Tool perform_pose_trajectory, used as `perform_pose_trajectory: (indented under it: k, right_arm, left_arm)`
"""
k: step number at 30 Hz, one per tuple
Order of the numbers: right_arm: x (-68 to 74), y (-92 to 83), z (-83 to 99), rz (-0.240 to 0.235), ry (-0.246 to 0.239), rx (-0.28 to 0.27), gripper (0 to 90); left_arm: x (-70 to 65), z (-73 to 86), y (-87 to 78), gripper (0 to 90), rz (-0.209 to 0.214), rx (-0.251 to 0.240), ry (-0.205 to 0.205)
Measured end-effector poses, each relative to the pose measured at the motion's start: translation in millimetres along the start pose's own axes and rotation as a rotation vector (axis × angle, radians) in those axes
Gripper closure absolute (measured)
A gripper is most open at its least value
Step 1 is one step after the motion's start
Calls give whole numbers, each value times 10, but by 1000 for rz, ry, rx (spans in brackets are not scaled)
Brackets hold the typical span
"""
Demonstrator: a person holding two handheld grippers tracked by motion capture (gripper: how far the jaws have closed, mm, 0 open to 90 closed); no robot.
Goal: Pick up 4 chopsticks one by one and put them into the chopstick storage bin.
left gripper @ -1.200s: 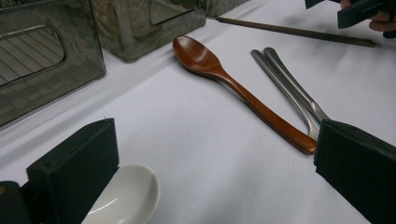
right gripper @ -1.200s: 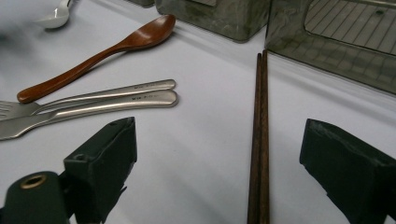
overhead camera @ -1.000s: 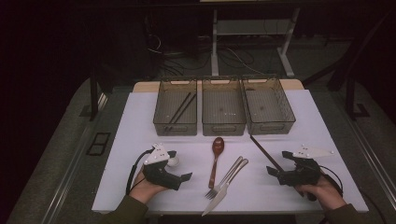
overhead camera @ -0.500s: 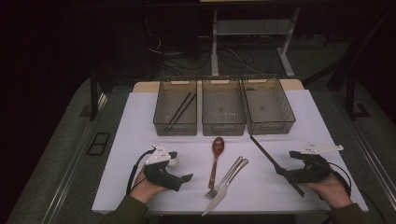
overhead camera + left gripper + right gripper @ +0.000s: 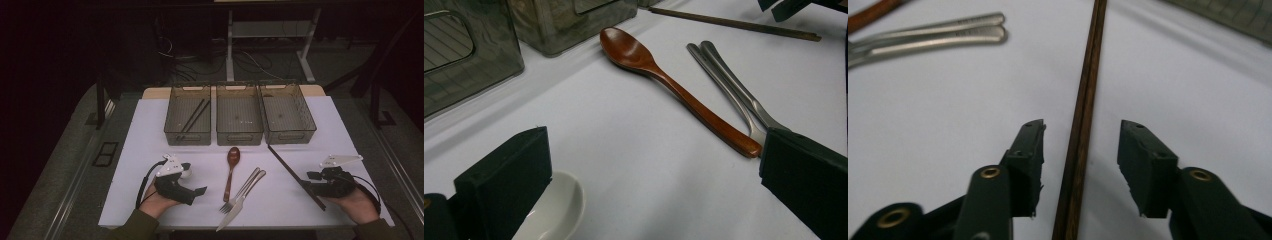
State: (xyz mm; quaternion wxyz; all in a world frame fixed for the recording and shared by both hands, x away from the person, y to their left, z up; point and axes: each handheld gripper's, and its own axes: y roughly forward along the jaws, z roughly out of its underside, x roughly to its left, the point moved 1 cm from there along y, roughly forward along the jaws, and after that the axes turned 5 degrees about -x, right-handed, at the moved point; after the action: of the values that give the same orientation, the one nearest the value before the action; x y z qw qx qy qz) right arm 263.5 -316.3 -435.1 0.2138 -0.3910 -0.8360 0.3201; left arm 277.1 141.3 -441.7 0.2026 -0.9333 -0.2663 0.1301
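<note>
A long dark chopstick (image 5: 287, 167) lies slantwise on the white table (image 5: 150, 130), right of the middle. My right gripper (image 5: 307, 186) straddles its near end. In the right gripper view the chopstick (image 5: 1088, 85) runs between the jaws of my right gripper (image 5: 1082, 132). Those jaws have just been closing, and both pads still stand clear of the wood. My left gripper (image 5: 199, 192) rests at the front left. Its jaws (image 5: 655, 145) stand wide open around nothing.
A brown wooden spoon (image 5: 231, 170), a fork and a knife (image 5: 242, 195) lie at the front middle. A small white ceramic piece (image 5: 551, 207) sits under the left jaw. Three clear bins (image 5: 239, 135) line the back; the left one holds dark chopsticks (image 5: 192, 117).
The right gripper's jaws have narrowed around the chopstick's near end. The left gripper has stayed put.
</note>
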Motion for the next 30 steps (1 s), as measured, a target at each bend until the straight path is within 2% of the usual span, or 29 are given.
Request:
perform_pose_trajectory:
  k: [7,11,18,30]
  right_arm:
    - [-26,-38,51,-6,4,55,714]
    - [-22,-46,64,-17,1,72,770]
    - [-16,-32,74,-16,-5,101,816]
    - [-27,-20,84,-19,-10,121,834]
  left_arm:
    - [-1,2,4,0,0,2,2]
    - [-2,1,7,0,-1,4,3]
    - [-4,1,9,0,-2,5,5]
    - [-7,3,14,0,-2,8,6]
